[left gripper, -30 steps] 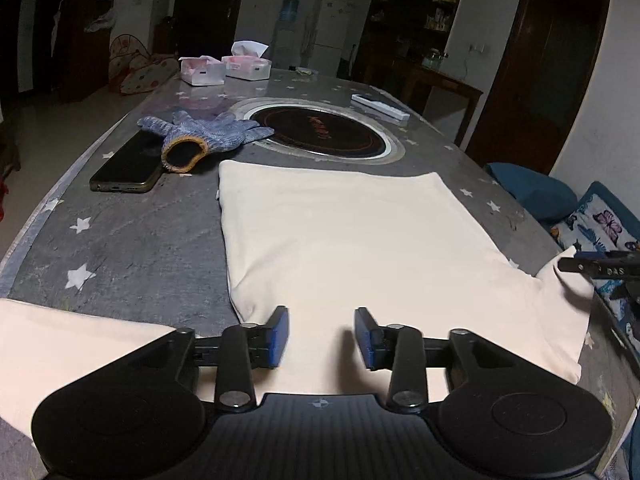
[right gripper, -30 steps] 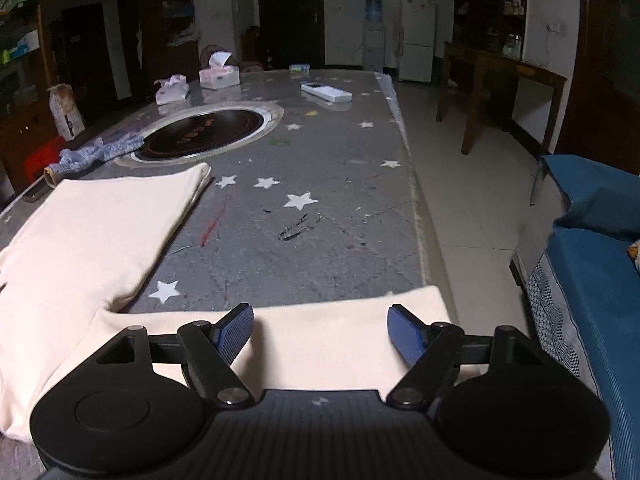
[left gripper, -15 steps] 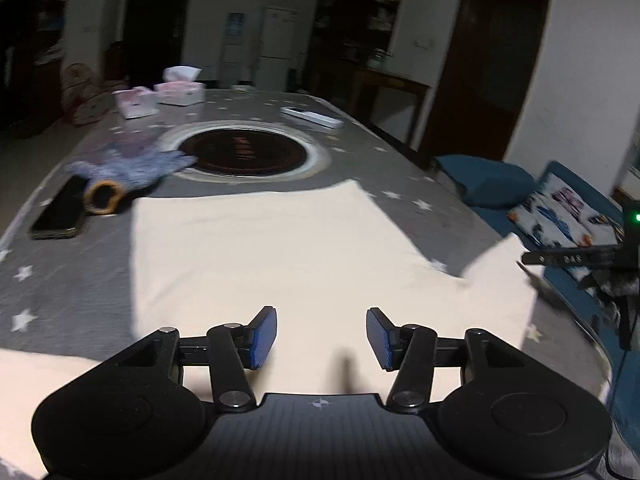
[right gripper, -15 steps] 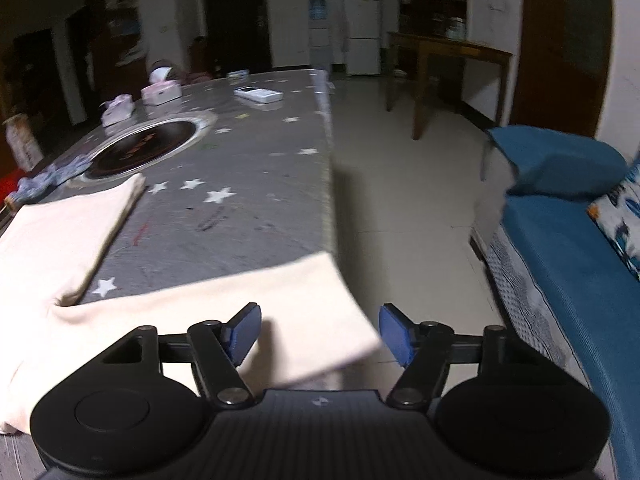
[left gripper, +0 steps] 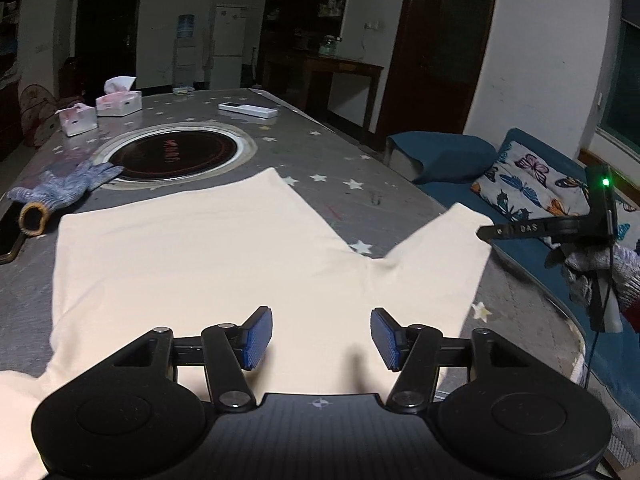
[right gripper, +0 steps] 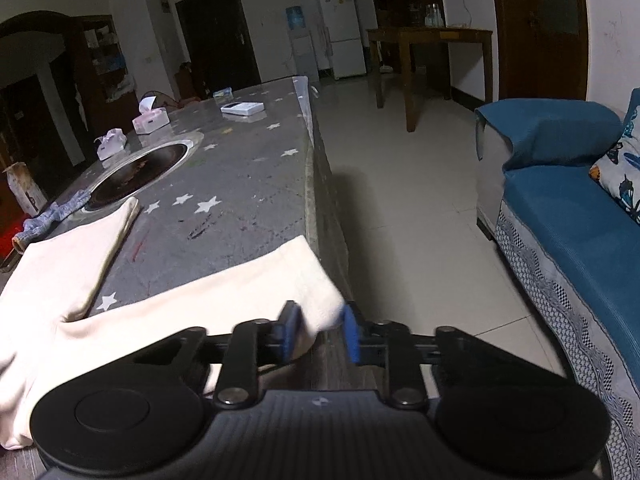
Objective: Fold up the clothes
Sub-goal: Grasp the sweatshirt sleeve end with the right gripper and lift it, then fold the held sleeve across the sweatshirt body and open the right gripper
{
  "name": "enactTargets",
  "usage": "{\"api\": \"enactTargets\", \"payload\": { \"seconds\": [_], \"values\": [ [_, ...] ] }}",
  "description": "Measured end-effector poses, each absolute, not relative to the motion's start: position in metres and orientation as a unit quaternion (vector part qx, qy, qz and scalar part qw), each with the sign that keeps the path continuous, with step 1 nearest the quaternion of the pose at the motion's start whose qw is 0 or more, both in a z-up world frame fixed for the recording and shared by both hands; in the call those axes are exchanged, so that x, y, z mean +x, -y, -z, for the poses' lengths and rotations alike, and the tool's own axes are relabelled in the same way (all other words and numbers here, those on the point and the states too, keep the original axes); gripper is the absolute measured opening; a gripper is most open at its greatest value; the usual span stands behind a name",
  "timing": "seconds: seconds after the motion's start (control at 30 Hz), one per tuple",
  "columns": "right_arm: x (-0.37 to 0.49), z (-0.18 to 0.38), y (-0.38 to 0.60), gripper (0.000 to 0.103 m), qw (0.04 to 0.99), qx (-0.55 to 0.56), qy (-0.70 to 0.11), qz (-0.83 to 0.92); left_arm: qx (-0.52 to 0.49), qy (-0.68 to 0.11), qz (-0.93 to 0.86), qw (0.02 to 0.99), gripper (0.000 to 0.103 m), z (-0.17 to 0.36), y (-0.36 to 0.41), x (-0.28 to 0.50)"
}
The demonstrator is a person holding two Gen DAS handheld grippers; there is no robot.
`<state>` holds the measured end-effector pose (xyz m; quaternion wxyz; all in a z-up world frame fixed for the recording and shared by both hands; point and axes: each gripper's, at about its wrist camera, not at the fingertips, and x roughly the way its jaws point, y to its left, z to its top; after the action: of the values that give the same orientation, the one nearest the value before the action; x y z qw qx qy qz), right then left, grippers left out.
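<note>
A cream garment (left gripper: pixel 192 264) lies spread across the grey star-patterned tabletop (left gripper: pixel 320 148), filling the centre of the left wrist view. Its sleeve (right gripper: pixel 256 292) reaches the tabletop's edge at lower centre of the right wrist view. There the right hand-held gripper (right gripper: pixel 318 330) is closing, the sleeve end between its blue pads. The left hand-held gripper (left gripper: pixel 321 338) hangs over the garment, jaws parting, holding nothing. A blue knit glove (left gripper: pixel 60 188) lies at left.
</note>
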<state>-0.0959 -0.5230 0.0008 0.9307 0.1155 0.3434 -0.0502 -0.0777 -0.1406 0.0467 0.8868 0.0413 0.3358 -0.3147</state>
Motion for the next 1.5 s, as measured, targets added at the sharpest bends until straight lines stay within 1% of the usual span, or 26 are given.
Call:
{"api": "enactTargets", "payload": {
  "seconds": [0.03,0.07,0.27,0.53,0.67,0.83,0.87,0.97,1.13,1.17,1.2,1.23,1.5],
  "values": [
    [-0.096,-0.001,0.523,0.016,0.931,0.118,-0.341,0.050,0.044,-0.337,0.318,0.885,0.059,-0.046,0.144,-0.079],
    [-0.097,-0.002,0.523,0.010,0.932,0.119,-0.339,0.049,0.048,-0.338,0.320,0.884,0.059,-0.045,0.147,-0.080],
    [-0.107,-0.020,0.521,0.008,0.939,0.135,-0.315,0.035,0.082,-0.333,0.336,0.877,0.059,-0.038,0.168,-0.088],
    [-0.114,-0.074,0.499,0.008,0.951,0.148,-0.269,-0.024,0.123,-0.329,0.345,0.870,0.059,-0.024,0.186,-0.095],
    [-0.111,-0.101,0.475,0.008,0.956,0.135,-0.254,-0.062,0.104,-0.323,0.338,0.878,0.059,-0.031,0.169,-0.096],
    [-0.103,-0.126,0.432,0.005,0.957,0.111,-0.244,-0.113,0.067,-0.313,0.313,0.894,0.063,-0.043,0.132,-0.096],
    [-0.101,-0.130,0.422,0.003,0.957,0.104,-0.243,-0.124,0.061,-0.310,0.305,0.898,0.063,-0.045,0.124,-0.096],
    [-0.096,-0.137,0.392,0.002,0.955,0.088,-0.239,-0.152,0.047,-0.306,0.284,0.907,0.063,-0.048,0.102,-0.097],
    [-0.089,-0.139,0.346,0.002,0.951,0.048,-0.242,-0.186,0.025,-0.305,0.262,0.915,0.063,-0.048,0.072,-0.101],
    [-0.087,-0.136,0.341,0.003,0.950,0.039,-0.250,-0.184,0.022,-0.305,0.259,0.916,0.063,-0.048,0.069,-0.101],
    [-0.086,-0.134,0.336,0.007,0.948,0.030,-0.257,-0.182,0.019,-0.305,0.256,0.917,0.065,-0.047,0.065,-0.102],
    [-0.084,-0.128,0.334,0.009,0.948,0.019,-0.266,-0.175,0.017,-0.306,0.254,0.918,0.065,-0.046,0.062,-0.102],
    [-0.066,-0.071,0.344,0.011,0.929,-0.037,-0.347,-0.120,0.004,-0.317,0.246,0.916,0.066,-0.040,0.052,-0.095]
  ]
}}
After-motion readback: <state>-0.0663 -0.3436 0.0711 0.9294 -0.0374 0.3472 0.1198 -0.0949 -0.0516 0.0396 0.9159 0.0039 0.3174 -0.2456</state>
